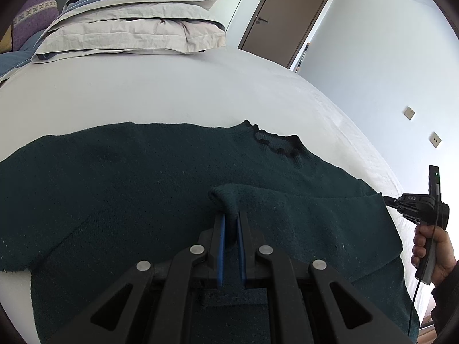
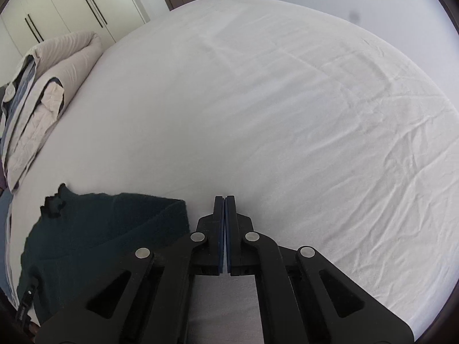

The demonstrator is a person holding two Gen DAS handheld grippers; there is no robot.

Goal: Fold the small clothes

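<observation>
The left gripper (image 1: 231, 218) is covering the lower middle of the dark green sweater (image 1: 114, 177), whose left sleeve and hem are running off the left wrist picture's edge. The right hand (image 1: 433, 252) is being cut at the wrist by the right rim. In the right wrist view, the right gripper (image 2: 225, 200) is hiding the bed (image 2: 287, 100) beneath it.

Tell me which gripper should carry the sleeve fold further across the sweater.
Left. The left gripper already pinches the sleeve cuff over the dark green sweater. The right gripper is shut on nothing, over bare sheet beside it.
</observation>
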